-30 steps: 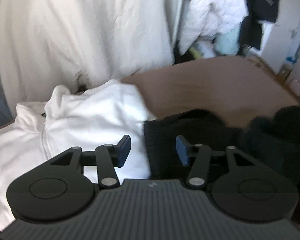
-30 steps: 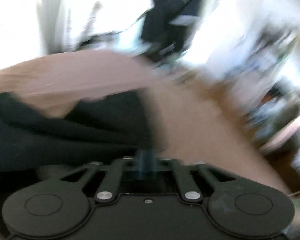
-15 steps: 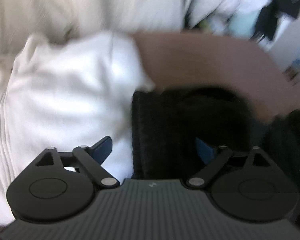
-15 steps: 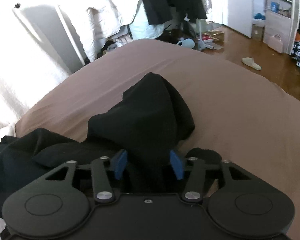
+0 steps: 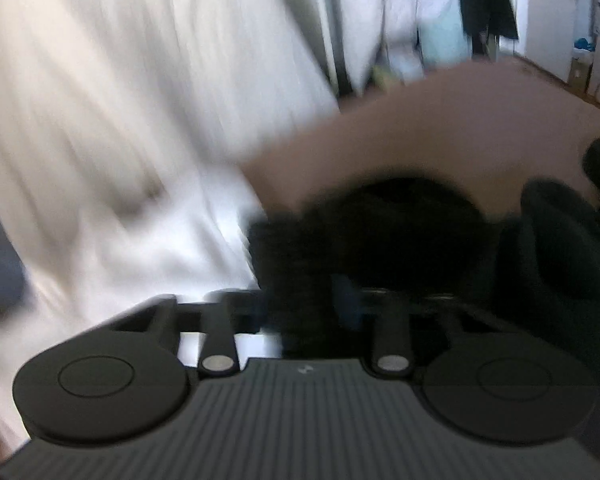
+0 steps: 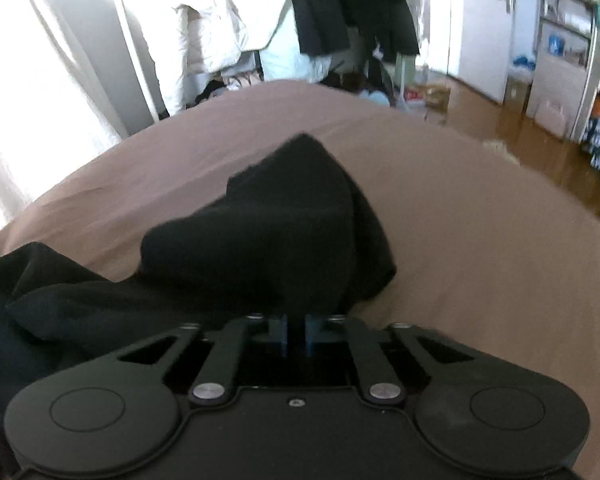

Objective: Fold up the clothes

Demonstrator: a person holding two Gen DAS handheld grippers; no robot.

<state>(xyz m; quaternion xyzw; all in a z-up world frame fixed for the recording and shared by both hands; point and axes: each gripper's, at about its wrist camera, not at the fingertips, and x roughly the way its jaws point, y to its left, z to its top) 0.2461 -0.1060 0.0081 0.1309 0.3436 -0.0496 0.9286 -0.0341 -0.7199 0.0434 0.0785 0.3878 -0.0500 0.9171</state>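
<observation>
A black garment lies crumpled on the brown bed sheet. In the right wrist view one part of it rises in a peak ahead of my right gripper, which is shut on a fold of the fabric. The left wrist view is blurred. My left gripper has the ribbed edge of the black garment filling the gap between its blue pads and is shut on it. A white zip-up garment lies just left of that edge.
White bedding or a curtain hangs behind the bed on the left. Dark clothes on a rack stand past the far edge of the bed. A wooden floor with shelves and a white door lies to the right.
My left gripper went from wide open to closed on the black garment's ribbed edge, and its view swung upward. My right gripper's pads closed from apart to pinching the fabric.
</observation>
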